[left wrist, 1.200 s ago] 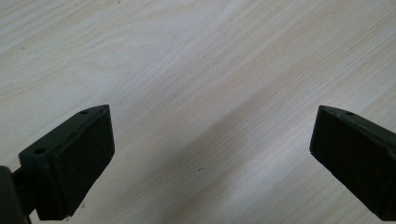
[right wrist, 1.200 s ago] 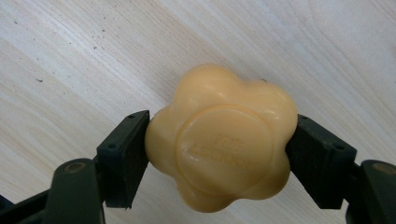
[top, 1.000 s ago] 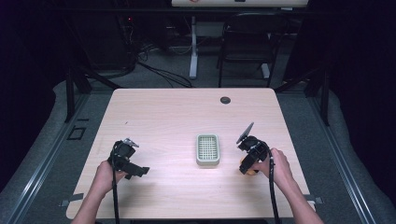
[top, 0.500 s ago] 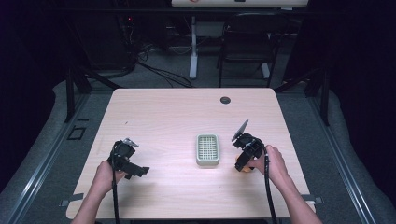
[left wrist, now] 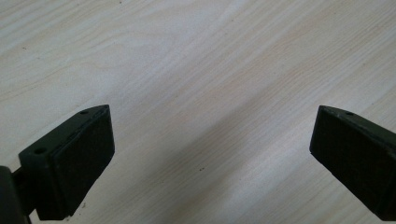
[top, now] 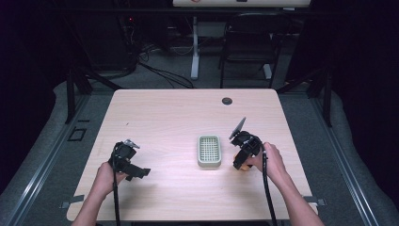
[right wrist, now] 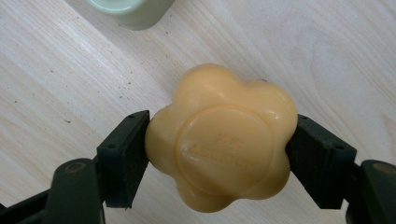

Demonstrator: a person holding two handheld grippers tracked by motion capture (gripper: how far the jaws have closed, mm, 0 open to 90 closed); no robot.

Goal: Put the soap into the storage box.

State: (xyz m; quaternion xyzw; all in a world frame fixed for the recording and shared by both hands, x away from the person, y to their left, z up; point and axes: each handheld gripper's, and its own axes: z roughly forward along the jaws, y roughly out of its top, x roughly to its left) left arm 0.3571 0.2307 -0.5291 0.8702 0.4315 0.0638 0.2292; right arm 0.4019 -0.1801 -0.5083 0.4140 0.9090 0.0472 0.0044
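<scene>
With the right gripper [right wrist: 219, 154] clamped on the orange flower-shaped soap bar [right wrist: 222, 140], the pale green slotted soap dish [top: 209, 150] just ahead wants a level, centred placement; the left gripper [left wrist: 210, 158] gapes wide over bare desk [left wrist: 196, 70].

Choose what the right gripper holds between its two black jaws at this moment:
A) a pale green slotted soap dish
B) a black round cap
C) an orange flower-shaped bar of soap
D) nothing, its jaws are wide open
C: in the right gripper view, both jaws of the right gripper press against the sides of the orange flower-shaped bar of soap.
</scene>
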